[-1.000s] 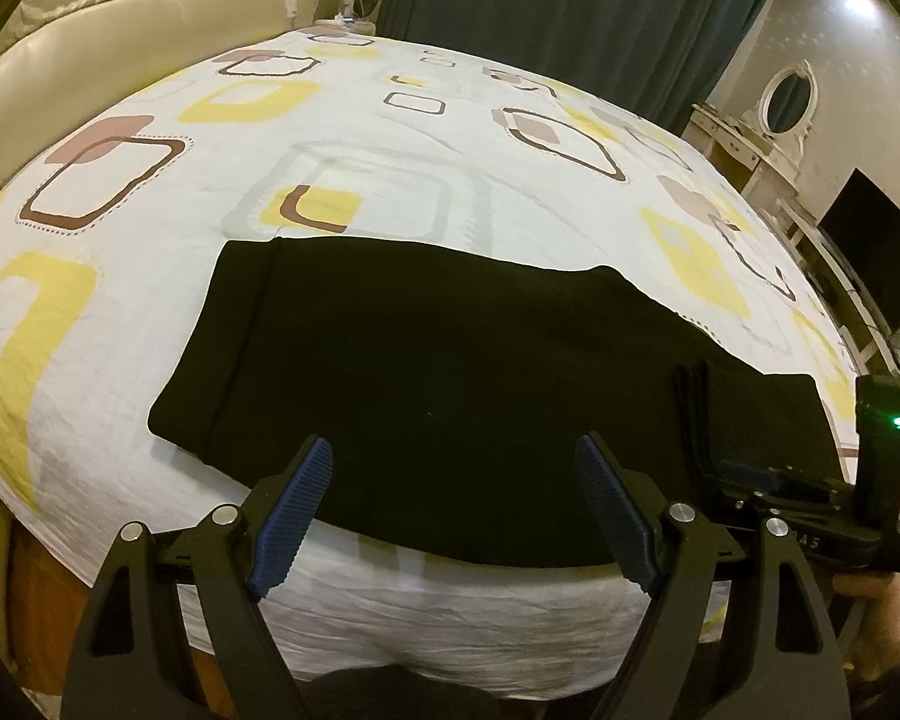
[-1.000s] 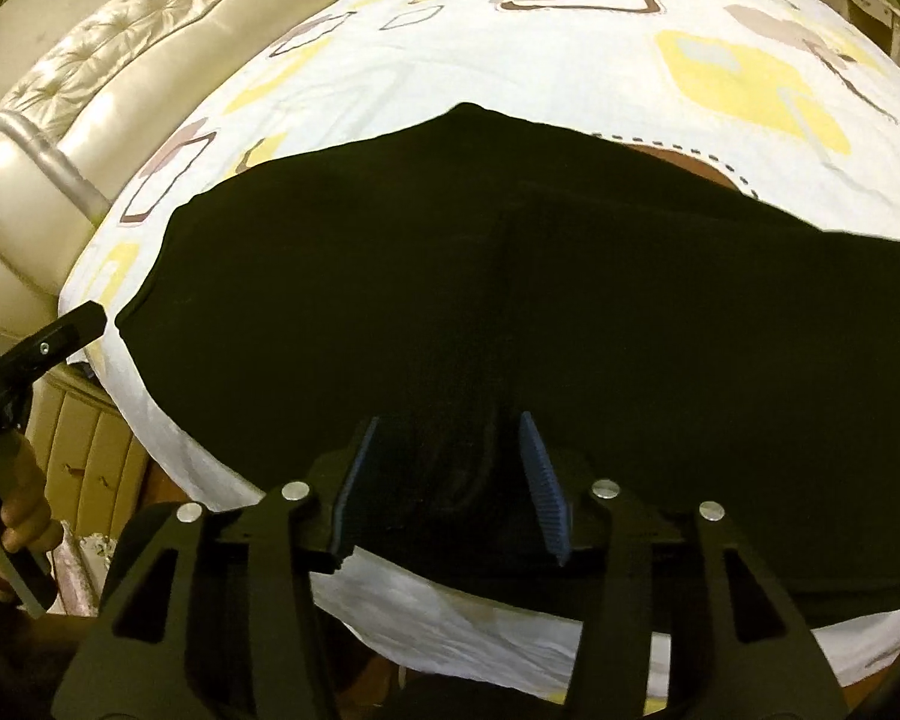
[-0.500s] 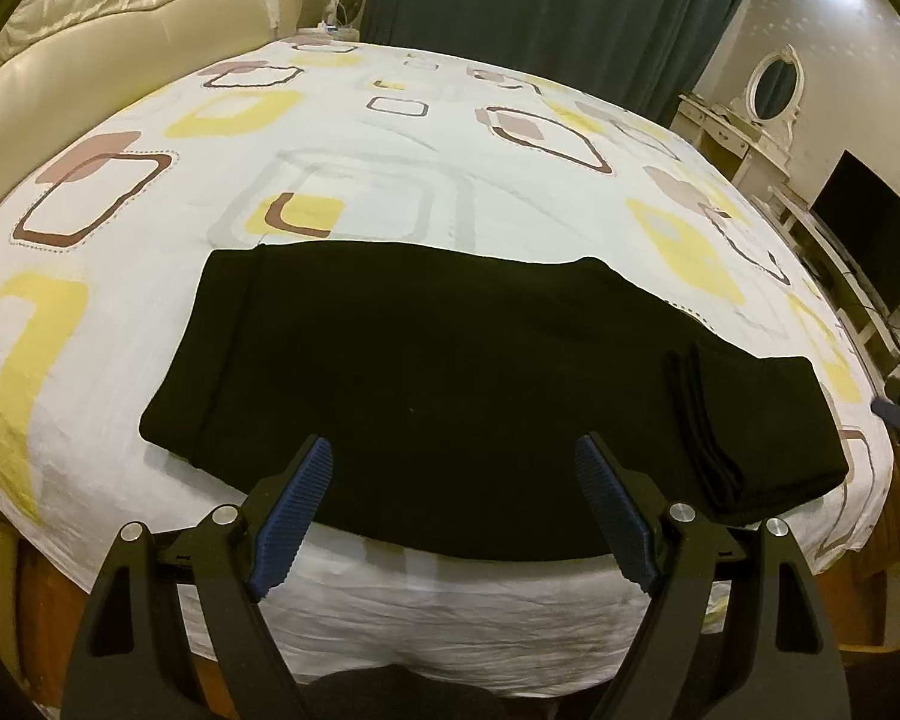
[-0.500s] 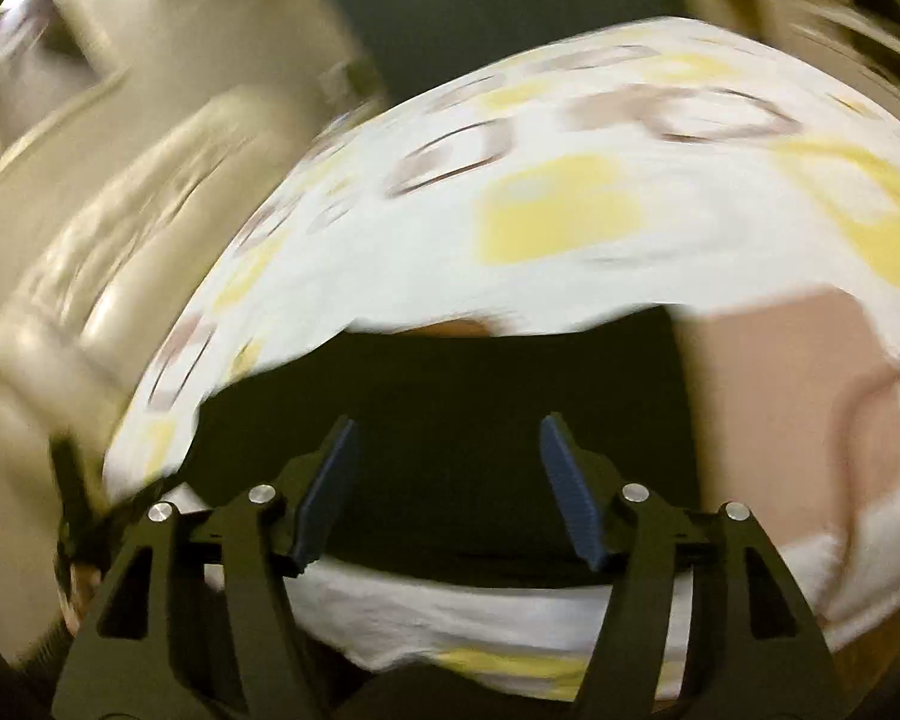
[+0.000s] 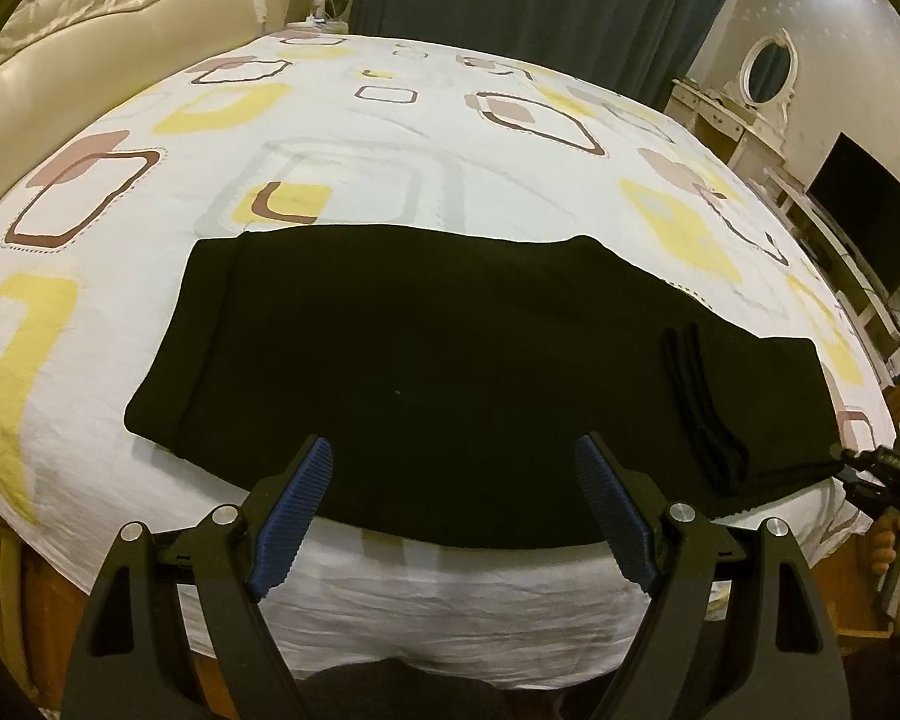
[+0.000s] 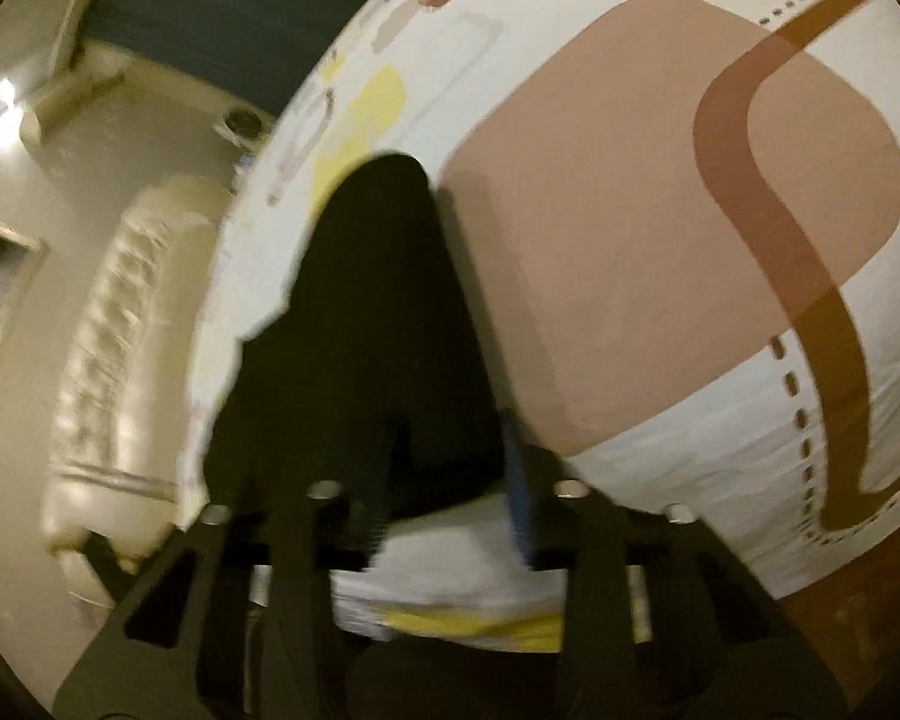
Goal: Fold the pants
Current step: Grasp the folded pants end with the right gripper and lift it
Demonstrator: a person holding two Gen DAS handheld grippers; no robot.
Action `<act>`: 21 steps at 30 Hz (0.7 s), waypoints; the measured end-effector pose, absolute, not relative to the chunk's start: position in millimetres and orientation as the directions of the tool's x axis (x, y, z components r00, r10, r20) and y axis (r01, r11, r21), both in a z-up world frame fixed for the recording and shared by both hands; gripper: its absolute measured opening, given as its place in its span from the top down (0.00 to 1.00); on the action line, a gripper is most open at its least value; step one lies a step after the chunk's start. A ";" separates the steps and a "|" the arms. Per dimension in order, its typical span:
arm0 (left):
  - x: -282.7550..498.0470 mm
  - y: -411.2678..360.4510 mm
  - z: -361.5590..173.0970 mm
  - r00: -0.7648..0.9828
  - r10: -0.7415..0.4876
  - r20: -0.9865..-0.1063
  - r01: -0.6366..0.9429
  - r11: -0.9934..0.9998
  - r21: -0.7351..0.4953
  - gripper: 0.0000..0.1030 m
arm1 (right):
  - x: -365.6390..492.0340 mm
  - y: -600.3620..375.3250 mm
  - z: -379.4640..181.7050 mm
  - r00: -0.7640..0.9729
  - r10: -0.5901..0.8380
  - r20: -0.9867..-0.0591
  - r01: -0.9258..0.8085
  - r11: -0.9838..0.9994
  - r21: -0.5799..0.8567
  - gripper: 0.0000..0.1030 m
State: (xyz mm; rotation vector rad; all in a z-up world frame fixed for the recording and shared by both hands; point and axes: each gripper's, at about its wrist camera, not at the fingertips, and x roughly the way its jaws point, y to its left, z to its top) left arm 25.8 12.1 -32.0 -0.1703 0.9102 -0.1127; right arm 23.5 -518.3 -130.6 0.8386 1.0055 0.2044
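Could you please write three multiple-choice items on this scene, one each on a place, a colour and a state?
1. The pants lie: A on the floor; B on the bed; C on a chair.
2. The pants are: A white; B yellow; C black.
3. The left gripper's fingers are: A open and empty; B shut on the pants; C shut and empty.
Key: B, they lie flat near the bed's front edge; C, the cloth is black all over; A, the fingers stand wide apart with nothing pinched.
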 end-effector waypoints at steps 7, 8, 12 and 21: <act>28.0 12.1 -35.9 0.601 -0.173 -0.780 0.030 0.980 -0.195 0.20 | 19.1 -518.1 -143.6 0.555 0.523 -0.646 0.196 0.673 0.713 0.79; 28.0 12.0 -36.0 0.601 -0.174 -0.781 0.030 0.980 -0.195 0.20 | 18.3 -519.3 -145.3 0.559 0.528 -0.639 0.196 0.665 0.721 0.78; 28.1 12.5 -35.6 0.602 -0.176 -0.779 0.031 0.980 -0.197 0.20 | 15.7 -535.8 -144.2 0.558 0.587 -0.587 0.198 0.593 0.781 0.72; 29.0 15.9 -38.1 0.595 -0.187 -0.782 0.020 0.976 -0.218 0.20 | 70.3 -546.6 -104.7 0.594 0.519 -0.615 0.169 0.667 0.726 0.57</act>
